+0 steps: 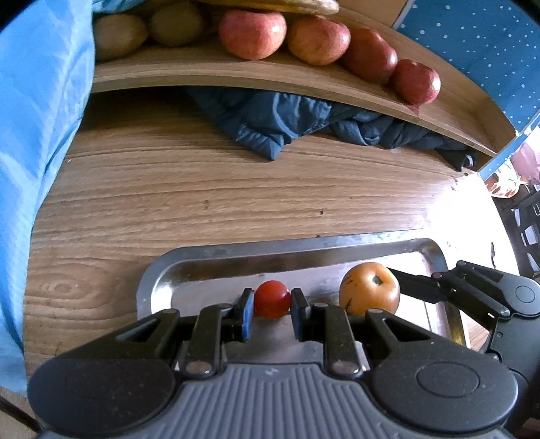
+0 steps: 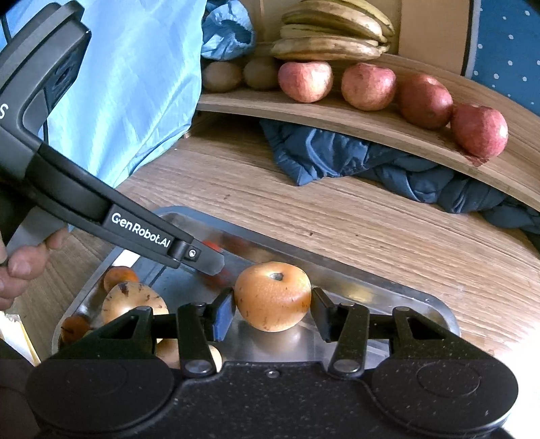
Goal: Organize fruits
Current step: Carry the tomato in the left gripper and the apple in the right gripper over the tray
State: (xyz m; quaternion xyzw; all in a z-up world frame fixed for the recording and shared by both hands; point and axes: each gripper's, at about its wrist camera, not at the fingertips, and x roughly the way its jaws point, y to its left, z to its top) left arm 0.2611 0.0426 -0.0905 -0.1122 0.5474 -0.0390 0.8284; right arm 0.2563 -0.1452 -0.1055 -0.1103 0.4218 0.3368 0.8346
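Steel tray [image 1: 216, 266] sits on a wooden table [image 1: 168, 189]. My left gripper [image 1: 272, 305] pinches a small red tomato [image 1: 272, 299] over it. My right gripper [image 2: 272, 309] clamps an orange persimmon [image 2: 272, 295] beside it. Four red apples [image 2: 368, 86] line the wooden shelf [image 2: 337, 118] behind, bananas [image 2: 330, 30] above.

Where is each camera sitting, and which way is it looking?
Left wrist: sits on the left gripper, looking down along its fingers at a small red tomato they pinch over the metal tray; the right gripper's finger shows at the right.
Right wrist: sits on the right gripper, looking down at an orange fruit between its pads; the left gripper and a hand show.
Shared: tray, orange fruit, apples on the shelf.
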